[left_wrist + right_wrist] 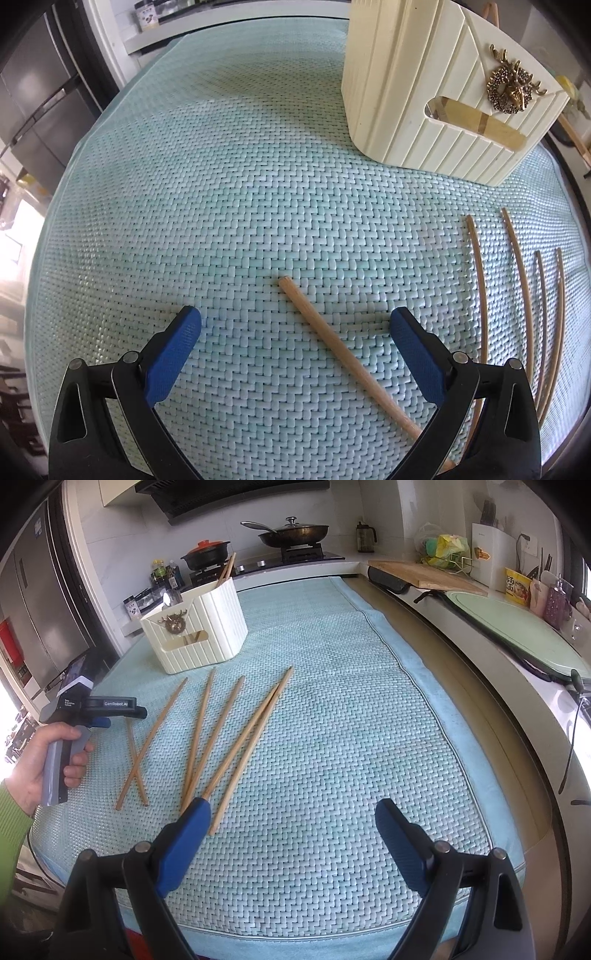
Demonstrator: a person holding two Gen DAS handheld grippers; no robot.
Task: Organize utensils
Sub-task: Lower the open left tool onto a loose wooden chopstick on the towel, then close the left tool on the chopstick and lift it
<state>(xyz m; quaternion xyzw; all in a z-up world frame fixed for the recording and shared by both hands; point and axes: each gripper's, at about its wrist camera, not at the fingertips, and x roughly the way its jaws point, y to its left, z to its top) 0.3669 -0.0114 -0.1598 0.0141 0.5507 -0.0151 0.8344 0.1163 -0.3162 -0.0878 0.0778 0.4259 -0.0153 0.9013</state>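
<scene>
The left gripper point(295, 325) hovers with jaws wide over one chopstick point(332, 343) on the bench's woven mat point(258, 166); the right gripper point(291, 816) is equally wide, empty. Next, probably: close on it, carry to the cream holder point(424, 92).

bright daylight from the left, sharp focus, fisheye-bent edges, dark corners

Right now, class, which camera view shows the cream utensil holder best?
The right wrist view: the whole cream utensil holder shows, with chopsticks standing inside. The left wrist view crops the cream utensil holder at the top edge, showing only its ribbed walls.
</scene>
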